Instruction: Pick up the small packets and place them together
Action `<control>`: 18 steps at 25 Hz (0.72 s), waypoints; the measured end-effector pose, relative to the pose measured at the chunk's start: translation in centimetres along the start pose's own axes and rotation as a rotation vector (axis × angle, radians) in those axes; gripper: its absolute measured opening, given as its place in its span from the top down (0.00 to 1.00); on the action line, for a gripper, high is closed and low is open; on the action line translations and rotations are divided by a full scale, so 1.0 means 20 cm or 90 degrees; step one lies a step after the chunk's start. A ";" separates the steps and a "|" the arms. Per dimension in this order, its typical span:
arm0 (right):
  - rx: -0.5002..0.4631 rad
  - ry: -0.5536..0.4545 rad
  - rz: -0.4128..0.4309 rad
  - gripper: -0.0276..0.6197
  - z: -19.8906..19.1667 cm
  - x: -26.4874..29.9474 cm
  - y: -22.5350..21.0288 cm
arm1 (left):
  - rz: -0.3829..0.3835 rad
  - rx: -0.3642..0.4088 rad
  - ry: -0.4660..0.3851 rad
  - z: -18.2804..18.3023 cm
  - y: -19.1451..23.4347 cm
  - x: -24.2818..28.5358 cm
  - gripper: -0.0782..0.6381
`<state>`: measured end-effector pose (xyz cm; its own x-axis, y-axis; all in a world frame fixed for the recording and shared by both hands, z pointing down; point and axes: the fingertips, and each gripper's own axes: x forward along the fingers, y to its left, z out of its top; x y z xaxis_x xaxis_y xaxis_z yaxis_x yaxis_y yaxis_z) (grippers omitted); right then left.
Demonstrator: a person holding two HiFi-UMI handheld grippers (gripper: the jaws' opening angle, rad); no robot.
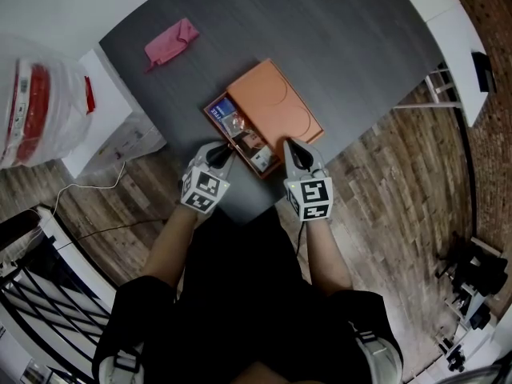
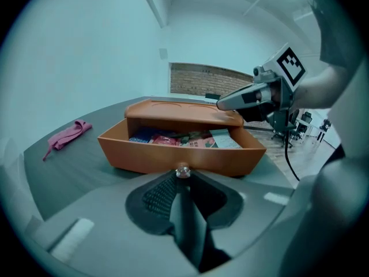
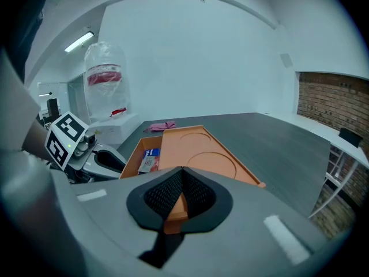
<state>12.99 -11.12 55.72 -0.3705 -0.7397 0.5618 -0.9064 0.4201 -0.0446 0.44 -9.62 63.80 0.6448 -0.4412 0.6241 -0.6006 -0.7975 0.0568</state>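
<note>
An orange box (image 1: 276, 102) lies on the dark table, its drawer (image 1: 240, 134) pulled out toward me. Several small packets (image 2: 173, 137) lie inside, a blue one (image 1: 226, 112) at the far end. My left gripper (image 2: 183, 175) is shut on the drawer's small metal knob (image 2: 183, 170) at the middle of the drawer front. My right gripper (image 1: 289, 145) is shut with nothing in it, its tips against the box's near right corner. In the right gripper view the box top (image 3: 196, 152) runs ahead of the right gripper (image 3: 182, 172), with the open drawer (image 3: 132, 154) to its left.
A pink cloth (image 1: 170, 42) lies on the table's far left part. A plastic bag with something red in it (image 1: 32, 106) stands on a white unit (image 1: 112, 118) at the left. The table's near edge runs just below the box; a white desk (image 1: 448, 46) stands at the right.
</note>
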 end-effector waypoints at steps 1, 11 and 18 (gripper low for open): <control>-0.001 0.001 0.000 0.95 0.00 0.00 0.01 | 0.001 -0.001 0.001 -0.01 0.00 -0.01 0.79; -0.002 0.014 -0.001 0.95 -0.04 0.02 0.02 | 0.009 -0.008 0.016 -0.12 0.01 -0.10 0.79; 0.002 0.009 -0.006 0.95 -0.03 0.02 0.03 | 0.010 -0.012 0.015 -0.15 0.01 -0.15 0.79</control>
<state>12.49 -10.86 56.43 -0.3587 -0.7363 0.5738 -0.9106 0.4112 -0.0415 -2.99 -7.20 64.32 0.6238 -0.4435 0.6436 -0.6196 -0.7825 0.0613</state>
